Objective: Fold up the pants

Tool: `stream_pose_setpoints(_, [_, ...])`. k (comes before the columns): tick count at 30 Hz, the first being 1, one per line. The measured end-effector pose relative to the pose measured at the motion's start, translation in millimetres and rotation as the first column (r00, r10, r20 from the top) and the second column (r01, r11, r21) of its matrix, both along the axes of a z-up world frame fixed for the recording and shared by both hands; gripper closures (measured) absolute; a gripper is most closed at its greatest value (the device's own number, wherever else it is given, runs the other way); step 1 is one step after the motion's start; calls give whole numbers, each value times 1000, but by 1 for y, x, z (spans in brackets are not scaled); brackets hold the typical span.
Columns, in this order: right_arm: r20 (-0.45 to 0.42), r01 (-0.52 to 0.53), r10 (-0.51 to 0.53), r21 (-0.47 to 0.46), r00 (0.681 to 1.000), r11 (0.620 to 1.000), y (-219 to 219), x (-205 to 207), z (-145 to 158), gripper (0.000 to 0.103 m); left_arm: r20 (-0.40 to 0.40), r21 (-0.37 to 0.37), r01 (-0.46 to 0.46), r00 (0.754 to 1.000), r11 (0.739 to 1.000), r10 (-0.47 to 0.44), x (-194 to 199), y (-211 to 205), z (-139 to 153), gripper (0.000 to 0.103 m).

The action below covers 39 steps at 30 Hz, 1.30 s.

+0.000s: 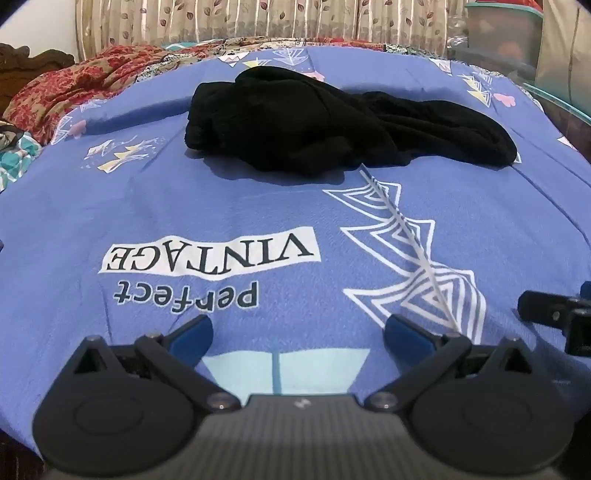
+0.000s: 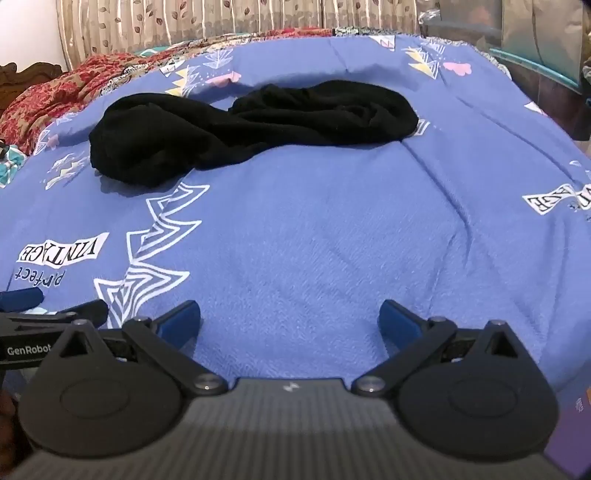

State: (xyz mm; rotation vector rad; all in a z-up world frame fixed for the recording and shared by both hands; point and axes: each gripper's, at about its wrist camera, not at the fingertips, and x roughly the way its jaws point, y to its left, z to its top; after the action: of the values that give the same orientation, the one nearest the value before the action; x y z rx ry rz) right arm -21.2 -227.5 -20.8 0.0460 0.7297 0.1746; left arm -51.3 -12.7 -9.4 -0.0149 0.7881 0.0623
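Note:
Black pants [image 1: 332, 122] lie crumpled in a heap on the blue bedsheet [image 1: 221, 206], in the far middle of the left wrist view. In the right wrist view the pants [image 2: 243, 129] stretch from far left to far middle-right. My left gripper [image 1: 298, 334] is open and empty, low over the sheet, well short of the pants. My right gripper [image 2: 290, 319] is open and empty too, also well short of them. The right gripper's tip [image 1: 554, 314] shows at the right edge of the left wrist view; the left gripper [image 2: 55, 317] shows at the left edge of the right wrist view.
The sheet carries white "perfect VINTAGE" lettering [image 1: 210, 258] and zigzag prints [image 2: 155, 251]. A red patterned blanket [image 1: 74, 88] lies bunched at the far left. A leaf-print curtain [image 2: 221, 18] hangs behind the bed. Plastic containers [image 1: 506, 29] stand at the far right.

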Motion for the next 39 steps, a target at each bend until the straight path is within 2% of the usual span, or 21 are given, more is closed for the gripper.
stream_pose_setpoints(7, [38, 1, 0, -18, 999, 1000, -2, -4, 0, 2, 7, 0, -2, 1000, 1000, 2, -3, -1, 1, 0])
stream_pose_setpoints(23, [43, 2, -1, -34, 999, 999, -5, -8, 9, 3, 12, -2, 0, 1000, 1000, 0, -4, -1, 1, 0])
stream_pose_setpoints(29, [74, 4, -2, -38, 997, 999, -6, -9, 10, 3, 17, -2, 3, 1000, 1000, -3, -4, -1, 2, 0])
stream_pose_setpoints(33, [45, 6, -3, -52, 999, 999, -5, -8, 11, 3, 19, -3, 4, 1000, 1000, -4, -4, -2, 2, 0])
stream_pose_setpoints(39, [60, 14, -11, -38, 998, 999, -6, -12, 15, 8, 35, -23, 6, 999, 1000, -5, -5, 2, 11, 0])
